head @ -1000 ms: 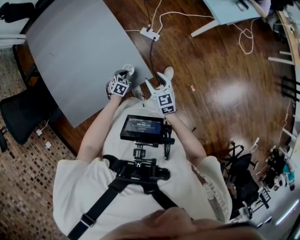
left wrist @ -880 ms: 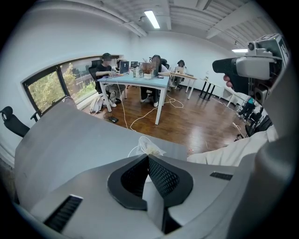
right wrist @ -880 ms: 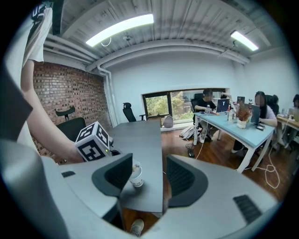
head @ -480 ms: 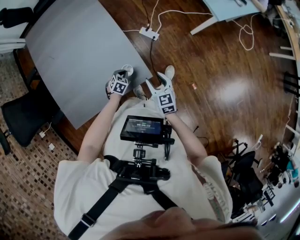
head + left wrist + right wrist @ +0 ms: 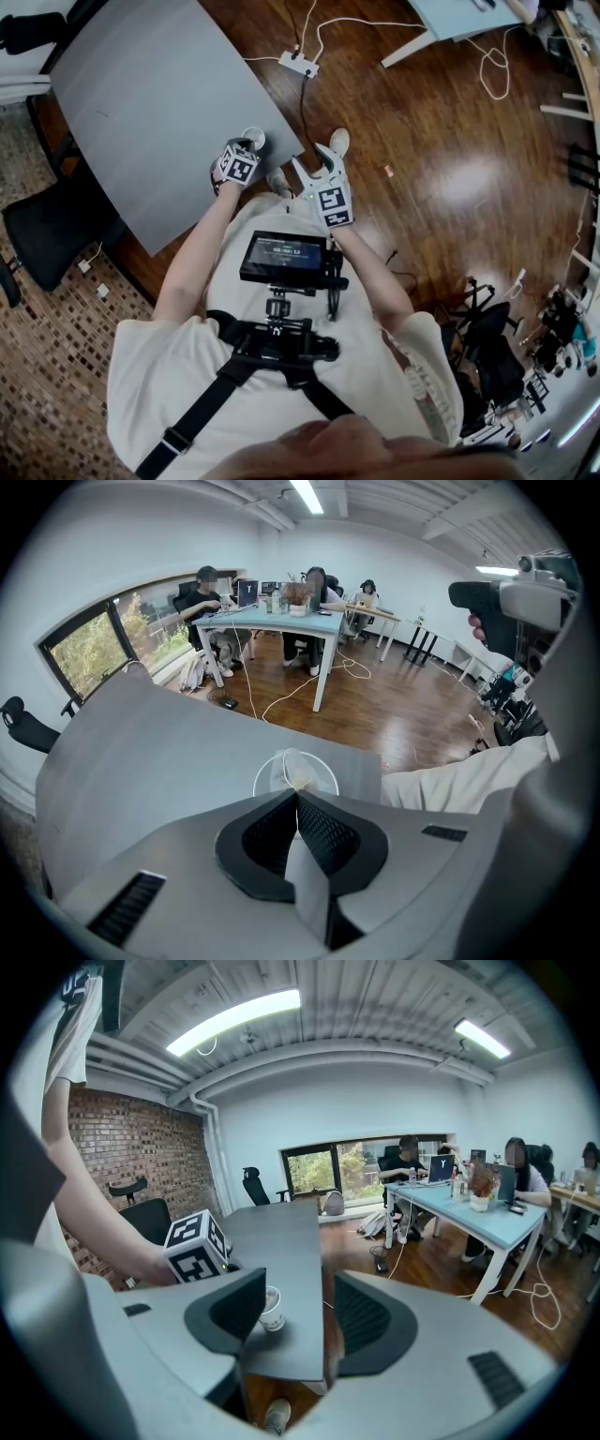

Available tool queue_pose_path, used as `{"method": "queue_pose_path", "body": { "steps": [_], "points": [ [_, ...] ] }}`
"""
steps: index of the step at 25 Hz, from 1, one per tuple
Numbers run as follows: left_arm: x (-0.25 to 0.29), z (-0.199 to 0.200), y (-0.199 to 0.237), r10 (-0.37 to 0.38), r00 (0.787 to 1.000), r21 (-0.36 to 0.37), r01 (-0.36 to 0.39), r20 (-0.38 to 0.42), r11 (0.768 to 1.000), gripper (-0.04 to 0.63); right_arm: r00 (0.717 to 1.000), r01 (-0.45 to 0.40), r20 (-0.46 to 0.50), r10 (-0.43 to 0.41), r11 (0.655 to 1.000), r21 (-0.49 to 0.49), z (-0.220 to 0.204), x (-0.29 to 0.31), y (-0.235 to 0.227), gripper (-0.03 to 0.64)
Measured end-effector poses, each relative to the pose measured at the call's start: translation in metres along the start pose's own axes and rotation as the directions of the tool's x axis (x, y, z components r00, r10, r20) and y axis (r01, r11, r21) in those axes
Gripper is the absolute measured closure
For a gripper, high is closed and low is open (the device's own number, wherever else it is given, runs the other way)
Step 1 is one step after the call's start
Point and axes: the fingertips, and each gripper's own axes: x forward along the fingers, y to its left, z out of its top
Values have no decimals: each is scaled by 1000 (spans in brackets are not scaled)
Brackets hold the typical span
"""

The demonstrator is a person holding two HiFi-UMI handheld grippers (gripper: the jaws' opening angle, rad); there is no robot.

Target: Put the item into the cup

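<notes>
A white paper cup [image 5: 254,139] stands near the corner of the grey table [image 5: 150,103]. My left gripper [image 5: 246,147] hangs right over it, pointing steeply down. Its jaws [image 5: 296,797] are shut on a small item in clear wrap [image 5: 292,772], which dangles inside the cup's rim [image 5: 264,772]. In the right gripper view the cup [image 5: 272,1310] shows with the wrap at its mouth; the left gripper's marker cube [image 5: 197,1245] is beside it. My right gripper [image 5: 317,161] is held open and empty off the table corner, over the floor [image 5: 300,1312].
A power strip [image 5: 297,66] and white cables lie on the wood floor beyond the table. A black office chair [image 5: 42,234] stands at the left. A shoe [image 5: 338,142] shows by the right gripper. People sit at a light blue desk [image 5: 272,621] further off.
My left gripper has sunk a little toward the cup with the wrapped item in its jaws. The right gripper has kept still.
</notes>
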Motion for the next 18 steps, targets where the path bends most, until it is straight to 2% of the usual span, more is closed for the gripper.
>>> {"method": "queue_pose_path", "body": {
  "steps": [11,18],
  "points": [
    [-7,-3,-5,4,1000,-6,-4,-26,1000,591,1000,-6,9,6,1000,15,4,2,2,374],
    [-3,-11,-6,-27,998,-16,26,-60,1000,589,1000,-1,3,1,1000,23,-2,0,-1,374]
  ]
}}
